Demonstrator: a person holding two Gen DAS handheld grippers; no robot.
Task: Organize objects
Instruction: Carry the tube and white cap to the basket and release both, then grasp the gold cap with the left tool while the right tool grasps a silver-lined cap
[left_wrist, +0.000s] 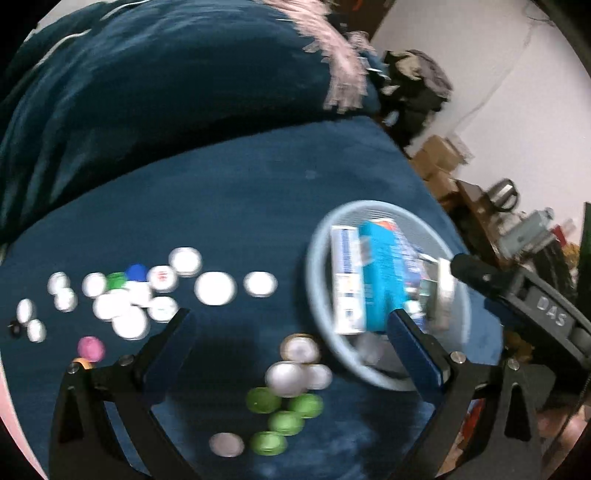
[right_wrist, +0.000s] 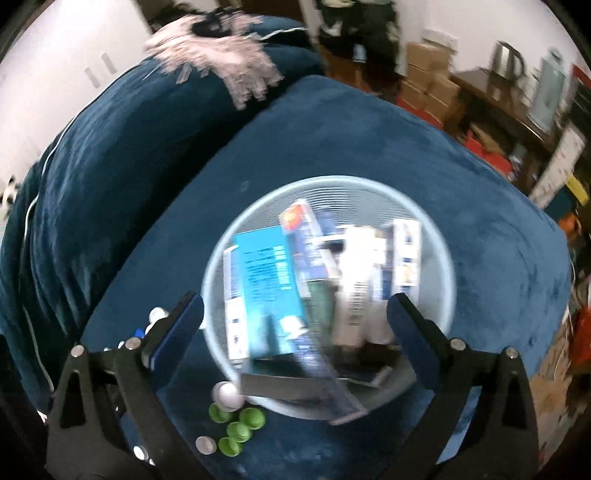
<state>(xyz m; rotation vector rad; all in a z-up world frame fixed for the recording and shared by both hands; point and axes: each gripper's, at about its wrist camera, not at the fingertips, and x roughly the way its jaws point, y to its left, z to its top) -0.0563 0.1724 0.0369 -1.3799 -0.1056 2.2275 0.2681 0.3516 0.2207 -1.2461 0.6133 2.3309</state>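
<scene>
Both views are blurred. The left gripper (left_wrist: 291, 328) is spread wide and holds nothing. Nearest, between its fingers, green caps (left_wrist: 284, 421) lie bunched on the blue cushion (left_wrist: 258, 192), touching some white caps (left_wrist: 286, 376) just beyond them. A pink cap (left_wrist: 90, 349) lies off to the left. Farther left sits a looser scatter of mostly white caps (left_wrist: 122, 306), with one blue cap (left_wrist: 136, 272) among them.

The right gripper (right_wrist: 295, 314) is also wide open and empty, hanging over a pale blue basket (right_wrist: 424, 229). Boxes (right_wrist: 269, 273) stand packed inside it, a turquoise one foremost.

The boxes look already gathered; the caps seem only partly sorted by colour, so most of the work appears to remain.

Beyond the seat rises the dark blue backrest (left_wrist: 147, 92), with a pink fringed cloth (right_wrist: 218, 59) draped over it. Farthest off are white walls, stacked cartons (right_wrist: 424, 77) and a cluttered wooden shelf (right_wrist: 491, 96).
</scene>
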